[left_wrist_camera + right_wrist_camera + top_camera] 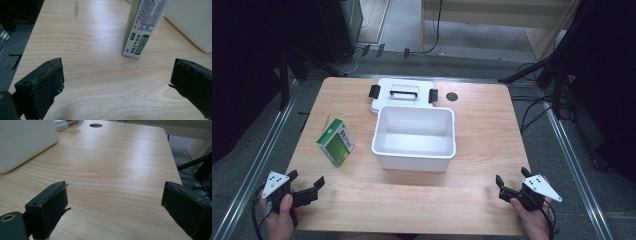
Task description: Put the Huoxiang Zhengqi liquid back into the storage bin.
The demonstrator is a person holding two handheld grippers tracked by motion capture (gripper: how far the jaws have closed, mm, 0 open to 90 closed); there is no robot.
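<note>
A green-and-white medicine box [335, 142] is seen standing on its narrow edge on the wooden table [472, 200], left of centre in the high view, just beside but apart from the open white bin [414, 136] at mid-frame. Its long axis is laid diagonally, from upper left toward lower right of that view. The box lies ahead of and slightly right of the left gripper [308, 190], as shown in the left gripper view, where the box [142, 27] is framed at upper centre between and beyond the jaws. The left gripper [116, 82] is held with its jaws spread wide and nothing between them. The right gripper [508, 189], at the lower right of the high view, is kept well apart from the box, with the bin between them; its jaws are likewise parted and empty in the right gripper view [115, 207]. The left hand is judged the nearer for a pick. Chinese characters are printed on the box's side panel, white on a green band; the small print cannot be read. The bin's lid [404, 93], with black latches, is seen behind the bin at the table's far edge.
</note>
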